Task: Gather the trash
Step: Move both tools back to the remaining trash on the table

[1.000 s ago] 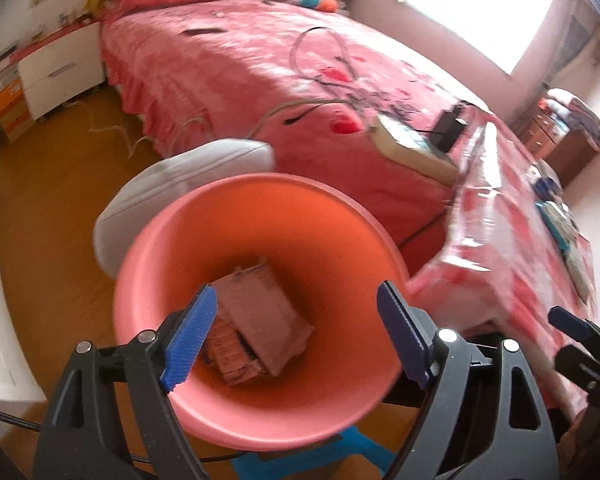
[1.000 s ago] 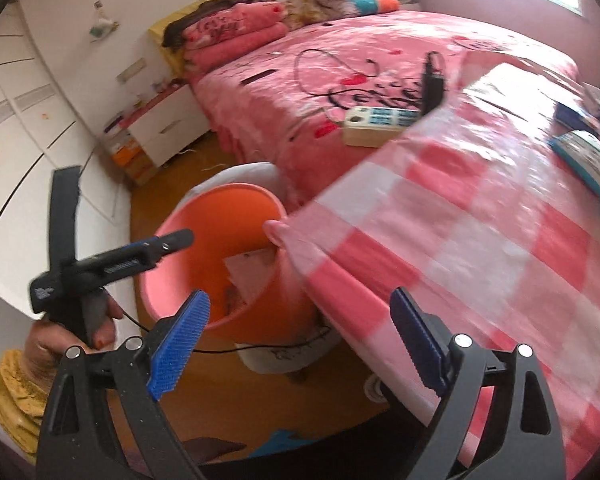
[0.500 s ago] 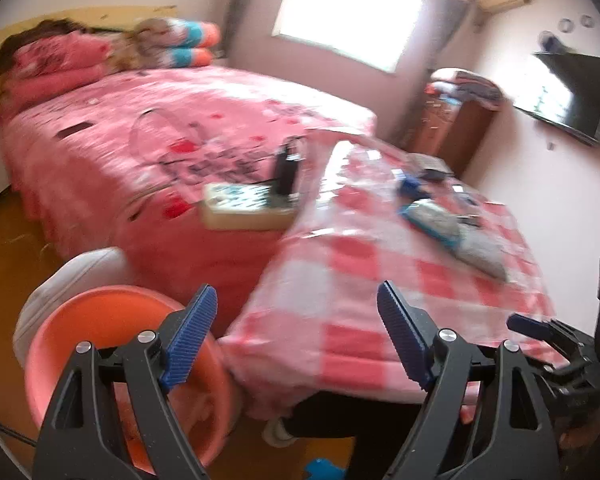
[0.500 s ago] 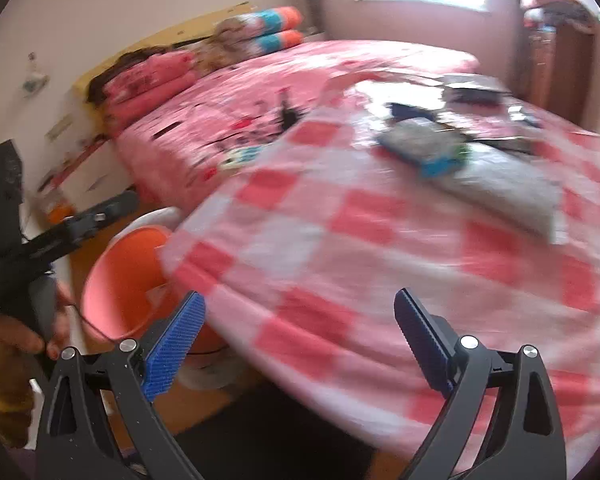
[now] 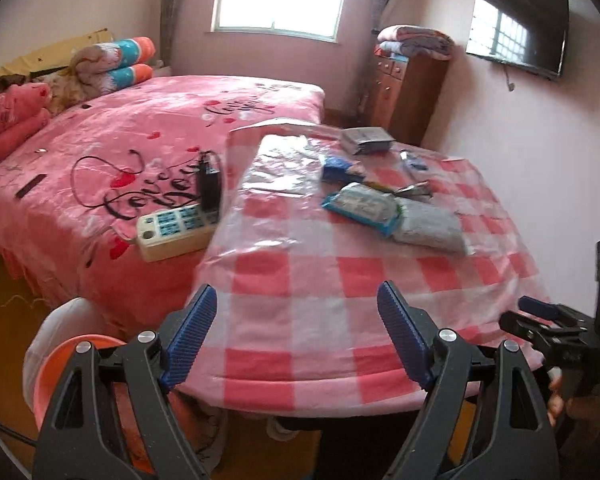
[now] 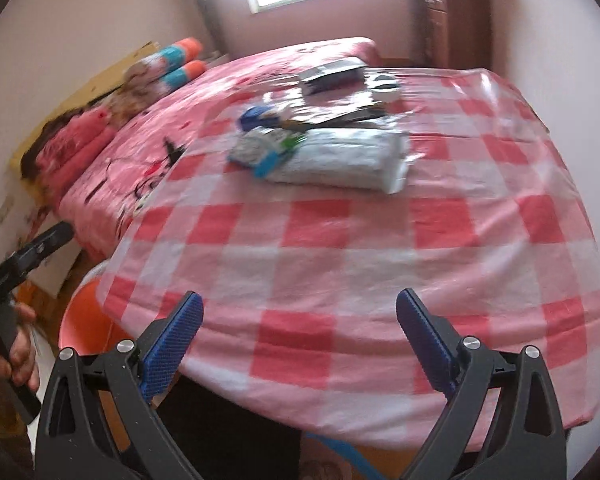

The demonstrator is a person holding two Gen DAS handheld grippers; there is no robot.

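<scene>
A: Item one, the trash. Location?

B: On the checked tablecloth, far half of the table. A blue-and-white wrapper lies touching a grey-white plastic packet; beyond them a small blue packet, a grey box and some thin dark bits too small to name. In the right wrist view the grey-white packet sits centre, the blue-edged wrapper against its left end.

A: Receptacle?

B: Orange bin, on the floor off the table's near left corner, half hidden behind the left gripper. Its inside does not show here.

A: Grippers?

B: Left gripper: fingers spread wide, nothing between them. Right gripper: likewise spread and empty. Both hang over the near table edge, well short of the litter.

A: Progress?

B: My judgement: several pieces remain on the cloth and none is in hand. Reach, pinch and carry to the bin are all left for each.

A: Surroundings, obstructions?

B: Pink bed just left of the table, with a power strip and black charger on it near the table edge. Wall television, wooden cabinet. Nothing stands between grippers and wrappers; the glossy film may slip.
</scene>
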